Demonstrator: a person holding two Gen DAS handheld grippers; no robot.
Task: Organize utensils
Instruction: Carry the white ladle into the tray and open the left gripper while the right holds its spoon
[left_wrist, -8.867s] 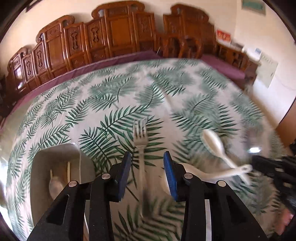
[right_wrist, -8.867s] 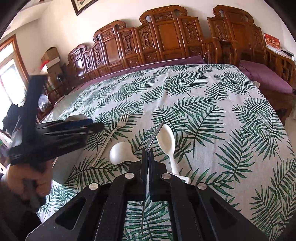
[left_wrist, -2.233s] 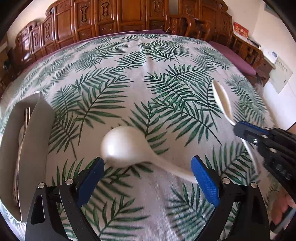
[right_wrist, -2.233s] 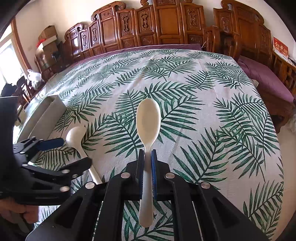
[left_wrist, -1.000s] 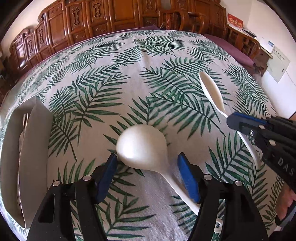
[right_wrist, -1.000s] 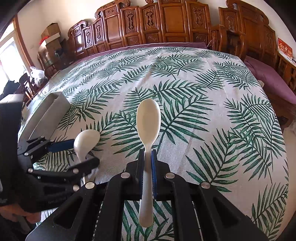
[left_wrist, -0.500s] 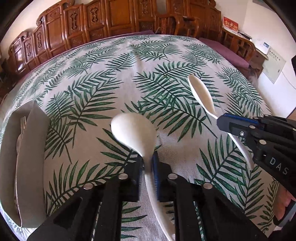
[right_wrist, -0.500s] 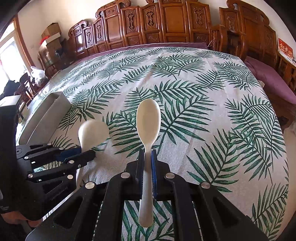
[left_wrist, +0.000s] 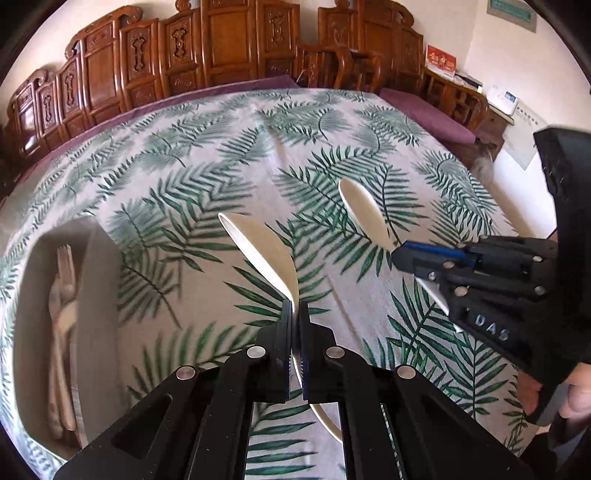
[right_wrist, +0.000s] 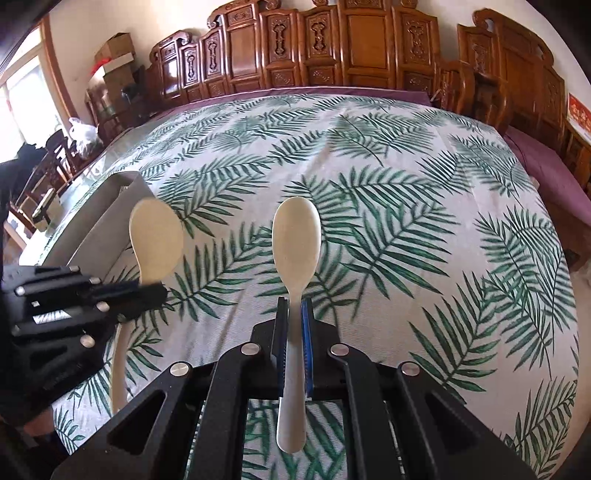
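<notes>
— Left hand-held gripper (left_wrist: 294, 314)? 
— Just clamped tight on round white spoon (left_wrist: 258, 247) at its neck, lifted above leaf-print table (left_wrist: 207, 155), near grey tray (left_wrist: 99, 280) holding cutlery.
— Right hand-held gripper (right_wrist: 294, 314)?
— Pinching slim white spoon (right_wrist: 295, 236) by the handle, bowl forward, clear of the cloth.

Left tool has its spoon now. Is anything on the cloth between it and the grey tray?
Nothing visible. The left tool is shut on the round white spoon, and only bare leaf-print tablecloth lies between it and the grey tray to its left. The tray already holds utensils along one side.
</notes>
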